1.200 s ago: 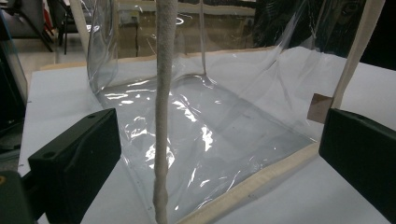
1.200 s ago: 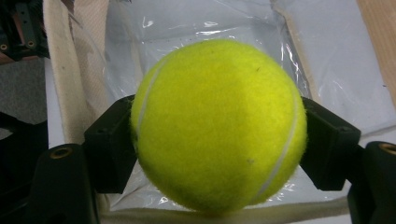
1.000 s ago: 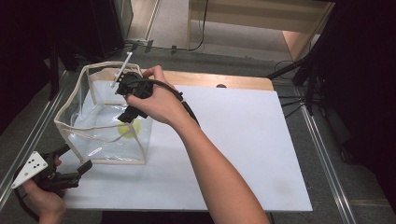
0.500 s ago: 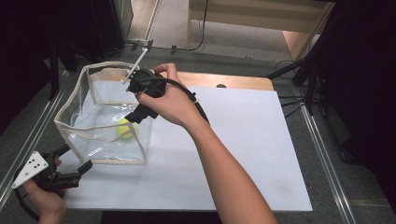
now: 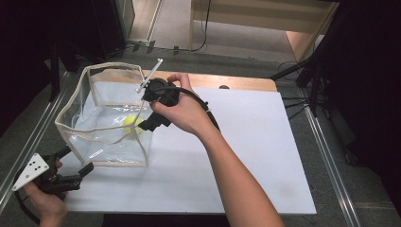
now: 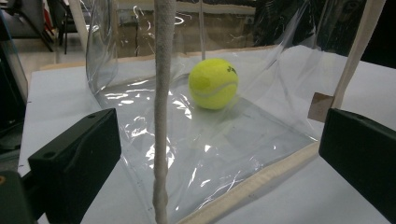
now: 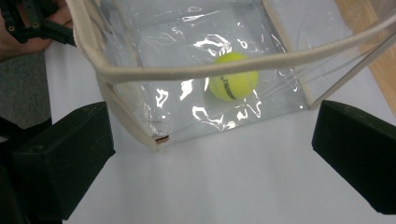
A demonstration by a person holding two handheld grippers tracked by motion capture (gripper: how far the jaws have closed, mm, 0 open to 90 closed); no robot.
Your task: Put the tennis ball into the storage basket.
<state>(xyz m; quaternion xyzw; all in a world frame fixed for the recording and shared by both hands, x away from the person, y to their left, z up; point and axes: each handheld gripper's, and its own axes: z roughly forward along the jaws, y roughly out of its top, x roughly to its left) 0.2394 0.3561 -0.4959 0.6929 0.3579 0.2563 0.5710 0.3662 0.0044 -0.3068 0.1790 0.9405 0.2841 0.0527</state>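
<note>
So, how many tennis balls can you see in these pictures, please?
1. The single yellow tennis ball lies on the bottom of the clear plastic bag, which stands on the white table. No other ball is in sight.

A yellow tennis ball (image 5: 129, 124) is seen resting on the floor of a clear plastic bag (image 5: 101, 118) trimmed in beige. The bag is stood upright, mouth open, at the far left corner of the white tabletop (image 5: 246, 156).

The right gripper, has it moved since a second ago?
Yes. The right gripper has drifted rightward and slightly toward the person, off the clear bag's middle to its right wall, jaws just opened, empty.
</note>
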